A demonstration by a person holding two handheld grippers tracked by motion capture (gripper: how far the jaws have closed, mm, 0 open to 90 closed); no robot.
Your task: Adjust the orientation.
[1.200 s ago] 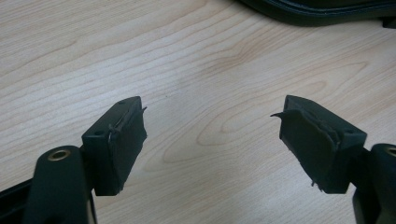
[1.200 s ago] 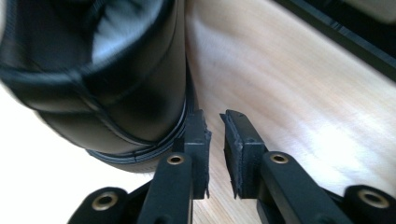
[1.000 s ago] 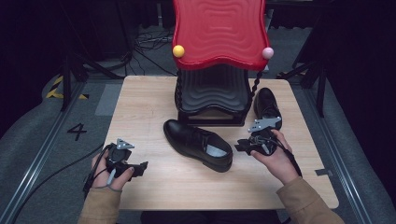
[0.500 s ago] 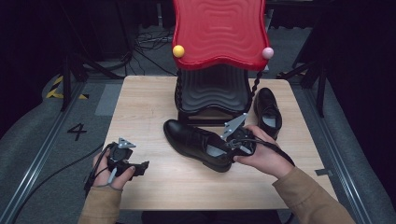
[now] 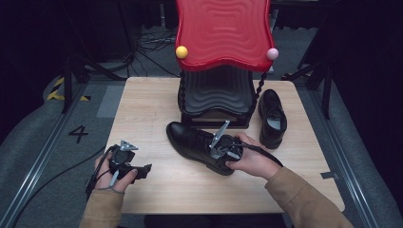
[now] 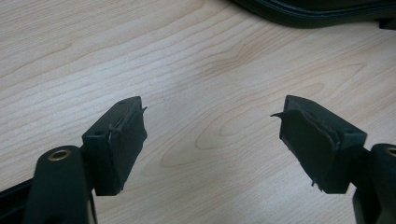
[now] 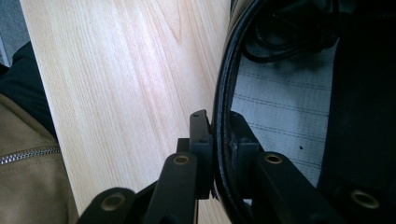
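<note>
On the table (image 5: 152,109), right gripper (image 7: 219,140) fingers clamp the shoe (image 5: 192,142) collar; left gripper (image 6: 212,140) fingers gape.

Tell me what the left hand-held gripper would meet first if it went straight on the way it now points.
Probably bare table first: the left hand-held gripper, open, tilts down at the wood. The black shoe lies farther along that line, at the top edge of the left gripper view; depth is hard to judge.
</note>
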